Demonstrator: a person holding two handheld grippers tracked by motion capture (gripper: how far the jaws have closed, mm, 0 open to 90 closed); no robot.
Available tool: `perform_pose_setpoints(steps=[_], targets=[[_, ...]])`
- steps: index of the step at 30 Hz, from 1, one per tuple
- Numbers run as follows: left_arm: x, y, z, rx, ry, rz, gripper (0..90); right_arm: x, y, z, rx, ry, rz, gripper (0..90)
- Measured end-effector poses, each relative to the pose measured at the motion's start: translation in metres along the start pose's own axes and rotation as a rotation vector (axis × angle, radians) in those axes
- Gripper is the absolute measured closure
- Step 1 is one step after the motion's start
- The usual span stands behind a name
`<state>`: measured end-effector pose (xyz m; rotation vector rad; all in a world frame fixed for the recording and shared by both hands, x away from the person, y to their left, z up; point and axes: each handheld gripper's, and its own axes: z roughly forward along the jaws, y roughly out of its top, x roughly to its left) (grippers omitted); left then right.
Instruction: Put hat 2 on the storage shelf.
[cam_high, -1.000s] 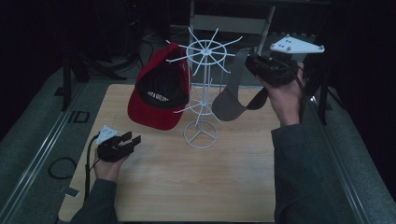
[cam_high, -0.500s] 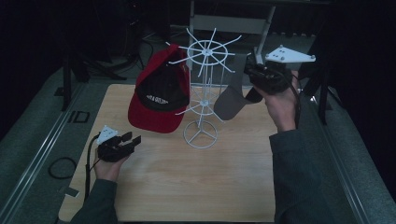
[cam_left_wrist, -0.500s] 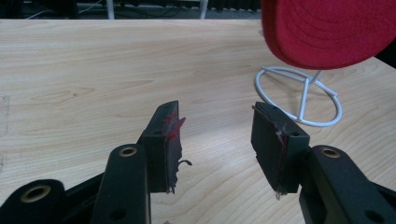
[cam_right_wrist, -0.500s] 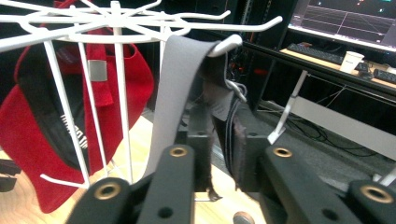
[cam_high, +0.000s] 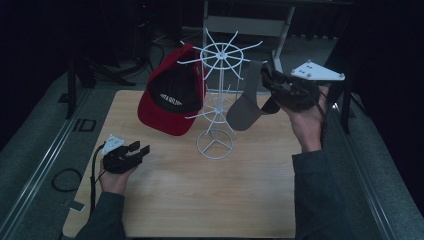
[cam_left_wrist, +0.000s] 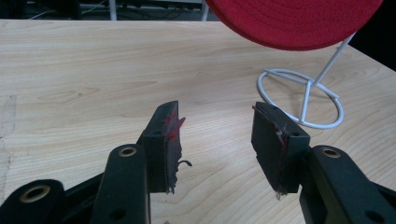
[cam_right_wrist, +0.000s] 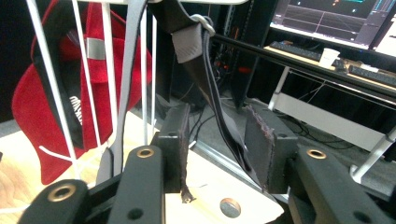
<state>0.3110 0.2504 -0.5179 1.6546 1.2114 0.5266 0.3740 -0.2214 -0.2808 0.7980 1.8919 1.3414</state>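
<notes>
**Right claw spread around the grey visor's strap at the wire rack**

Right claw (cam_high: 267, 80) is raised at the right side of the white wire hat rack (cam_high: 216, 107), its jaws parted with the dark strap (cam_right_wrist: 219, 112) of the grey visor (cam_high: 245, 107) running down between them. In the right gripper view the strap passes through the gap closer to the right pad (cam_right_wrist: 257, 140), and whether it touches that pad cannot be told; the jaws are not pressed together on it. A metal ring (cam_right_wrist: 205, 21) joins the strap to a grey fabric tab near the top of that view.

The visor hangs from the right side of the rack, brim tilted down toward the counter (cam_high: 200, 200). A red and black cap (cam_high: 172, 95) hangs on the rack's left side, its brim low over the wood.

Left claw (cam_high: 140, 150) rests low over the counter near its left edge, well apart from the rack's ring base (cam_high: 215, 145). Its jaws stand wide apart and hold nothing; the left gripper view shows bare wood between the worn pads (cam_left_wrist: 168, 140), with the ring base and the red brim ahead.
</notes>
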Motion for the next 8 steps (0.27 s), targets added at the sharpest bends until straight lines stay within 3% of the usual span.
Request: perform_pose_setpoints(steps=[8], targets=[[0.0,0.0,0.0,0.004,0.001,0.002,52.5,-0.006,-0.006,-0.024,-0.054,-0.018,0.016,53.2]])
